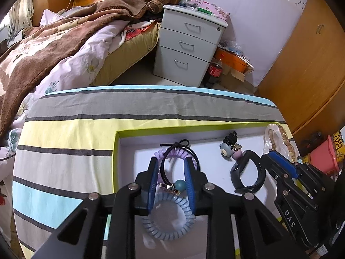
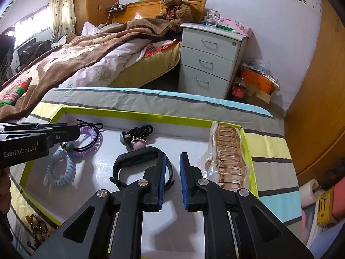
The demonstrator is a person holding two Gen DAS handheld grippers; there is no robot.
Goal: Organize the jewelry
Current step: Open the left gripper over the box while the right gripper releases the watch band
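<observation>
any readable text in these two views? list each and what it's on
"GenRobot.AI": side of the left gripper, right wrist view.
"DAS": body of the right gripper, left wrist view.
Cola bottle red label: too small to read.
Teddy bear tag: too small.
Yellow item with dark characters, far right: unreadable.

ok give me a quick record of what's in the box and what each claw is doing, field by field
box: white floor, green rim, on striped cloth
blue coil tie: near left corner
purple coil tie: behind it, black cord tie looped over
black band: centre
charm tie: by far wall
amber clip: right side
left claw: open over the cord tie, pads not pressing
right claw: open, nothing between, band beside its left finger
</observation>
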